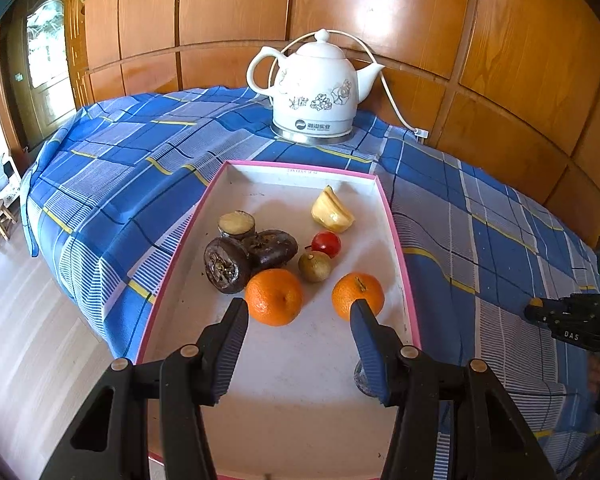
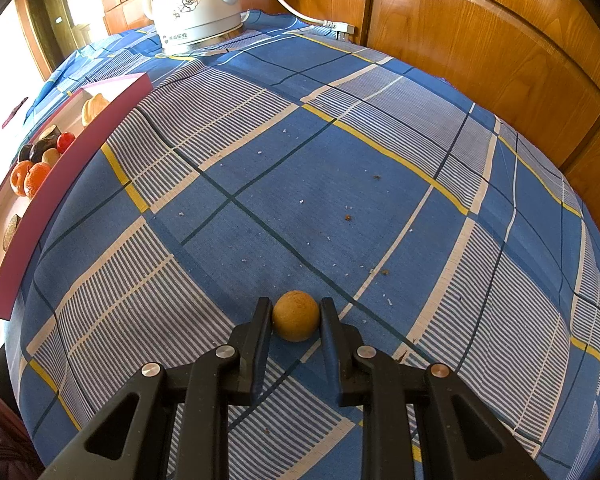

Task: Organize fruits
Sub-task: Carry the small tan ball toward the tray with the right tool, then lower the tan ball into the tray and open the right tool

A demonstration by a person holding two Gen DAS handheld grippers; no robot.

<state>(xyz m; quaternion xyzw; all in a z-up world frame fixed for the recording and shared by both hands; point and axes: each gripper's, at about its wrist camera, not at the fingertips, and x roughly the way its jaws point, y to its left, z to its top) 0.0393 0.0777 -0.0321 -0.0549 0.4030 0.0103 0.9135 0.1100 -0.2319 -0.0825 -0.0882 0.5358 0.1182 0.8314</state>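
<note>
A pink-rimmed white tray [image 1: 399, 236] lies on the blue plaid cloth. It holds two oranges [image 1: 274, 297] [image 1: 358, 294], dark water chestnuts [image 1: 227, 265], a red cherry [image 1: 327, 243], a greenish longan [image 1: 315, 266] and a yellow fruit piece [image 1: 332, 211]. My left gripper [image 1: 299, 312] is open and empty above the tray's near half. My right gripper [image 2: 295, 310] is shut on a small tan round fruit [image 2: 295, 315] resting on the cloth. The tray also shows in the right wrist view [image 2: 60, 196] at far left. The right gripper shows in the left wrist view [image 1: 534, 312].
A white ceramic kettle [image 1: 316, 88] with a cord [image 1: 392, 96] stands behind the tray. Wooden panelling [image 1: 500, 60] backs the table. The table edge drops to a pale floor [image 1: 28, 340] on the left. A dark fruit [image 1: 362, 380] lies near my left gripper's right finger.
</note>
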